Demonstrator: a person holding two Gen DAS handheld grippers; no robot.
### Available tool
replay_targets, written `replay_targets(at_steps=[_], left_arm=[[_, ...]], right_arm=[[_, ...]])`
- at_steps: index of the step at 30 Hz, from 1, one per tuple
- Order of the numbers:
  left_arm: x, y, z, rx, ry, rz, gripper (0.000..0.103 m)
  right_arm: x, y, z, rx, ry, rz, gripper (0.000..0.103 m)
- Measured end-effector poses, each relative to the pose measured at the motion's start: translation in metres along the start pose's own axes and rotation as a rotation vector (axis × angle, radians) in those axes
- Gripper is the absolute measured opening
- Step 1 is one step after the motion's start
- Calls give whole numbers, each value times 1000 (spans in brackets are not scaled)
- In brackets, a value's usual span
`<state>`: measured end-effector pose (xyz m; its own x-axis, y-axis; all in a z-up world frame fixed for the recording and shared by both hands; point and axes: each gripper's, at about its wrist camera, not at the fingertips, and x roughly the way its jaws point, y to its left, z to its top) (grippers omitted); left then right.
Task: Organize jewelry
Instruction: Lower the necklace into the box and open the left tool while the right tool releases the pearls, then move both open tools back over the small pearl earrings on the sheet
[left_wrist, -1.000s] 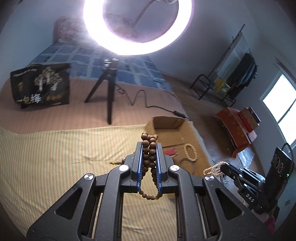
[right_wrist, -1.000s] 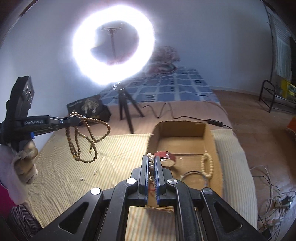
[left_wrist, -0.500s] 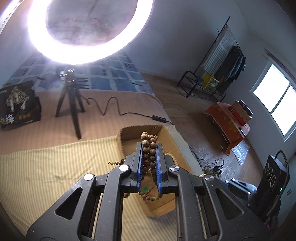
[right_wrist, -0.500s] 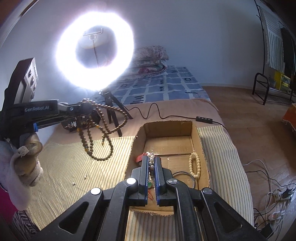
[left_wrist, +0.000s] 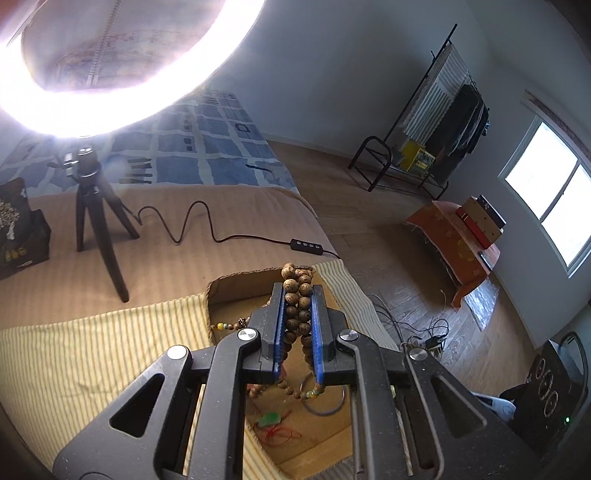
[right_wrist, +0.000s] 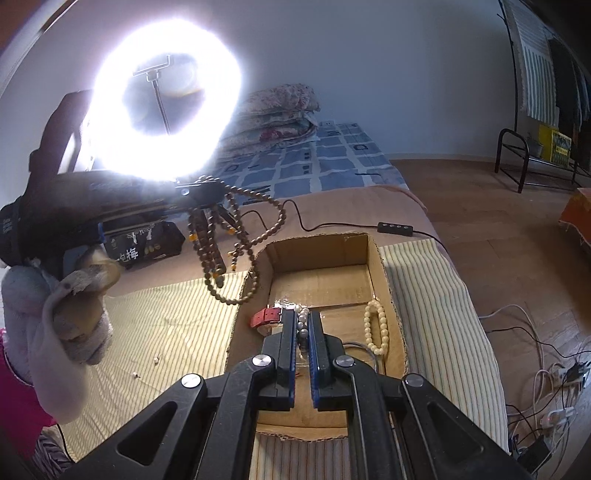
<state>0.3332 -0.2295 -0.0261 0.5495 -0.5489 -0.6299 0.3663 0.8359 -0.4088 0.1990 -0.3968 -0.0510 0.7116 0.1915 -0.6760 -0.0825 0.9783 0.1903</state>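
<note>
My left gripper (left_wrist: 297, 291) is shut on a brown wooden bead necklace (left_wrist: 295, 310), held above the open cardboard box (left_wrist: 236, 284); it also shows in the right wrist view (right_wrist: 201, 192), with the brown wooden bead necklace (right_wrist: 225, 254) dangling over the box's left wall (right_wrist: 255, 280). My right gripper (right_wrist: 303, 317) is shut on a string of pearls (right_wrist: 303, 326) above the box. In the box lie a cream bead bracelet (right_wrist: 376, 326), a red strap watch (right_wrist: 266, 317), a green pendant on red cord (left_wrist: 271, 421) and a metal bangle (left_wrist: 323, 395).
The box sits on a striped yellow cloth (right_wrist: 177, 325) on a bed. A ring light (right_wrist: 166, 99) on a tripod (left_wrist: 96, 206) stands behind, its cable and switch (left_wrist: 308, 245) near the box's far side. A black bag (right_wrist: 144, 243) lies at the left. Floor cables (right_wrist: 546, 373) are at the right.
My left gripper has carried the wooden bead necklace to the right, from over the cloth to over the box. My right gripper, still holding the pearls, has shifted further over the box.
</note>
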Motion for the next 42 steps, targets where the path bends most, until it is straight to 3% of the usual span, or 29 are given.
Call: replay_targets(at_steps=[10, 17, 26, 29, 31, 33, 35, 39, 42], left_arm=[[41, -20, 1, 19, 39, -11, 10], [65, -24, -11, 51, 83, 54, 10], [67, -15, -21, 71, 98, 107, 11], [65, -12, -22, 81, 102, 108, 11], [63, -10, -23, 84, 102, 123, 14], [61, -10, -24, 85, 98, 127, 36], [57, -9, -24, 85, 83, 134, 41], [52, -8, -24, 78, 82, 138, 42], [46, -8, -26, 81, 79, 141, 44]], right_arm=[[10, -9, -4, 18, 36, -14, 3], [15, -21, -9, 47, 65, -10, 3], [18, -20, -9, 49, 71, -4, 5], [19, -18, -9, 43, 70, -14, 34], [19, -16, -10, 38, 70, -32, 44], [20, -15, -9, 33, 68, -43, 61], [19, -14, -9, 31, 62, -53, 72], [17, -14, -10, 25, 57, -74, 86], [14, -14, -11, 33, 52, -84, 88]])
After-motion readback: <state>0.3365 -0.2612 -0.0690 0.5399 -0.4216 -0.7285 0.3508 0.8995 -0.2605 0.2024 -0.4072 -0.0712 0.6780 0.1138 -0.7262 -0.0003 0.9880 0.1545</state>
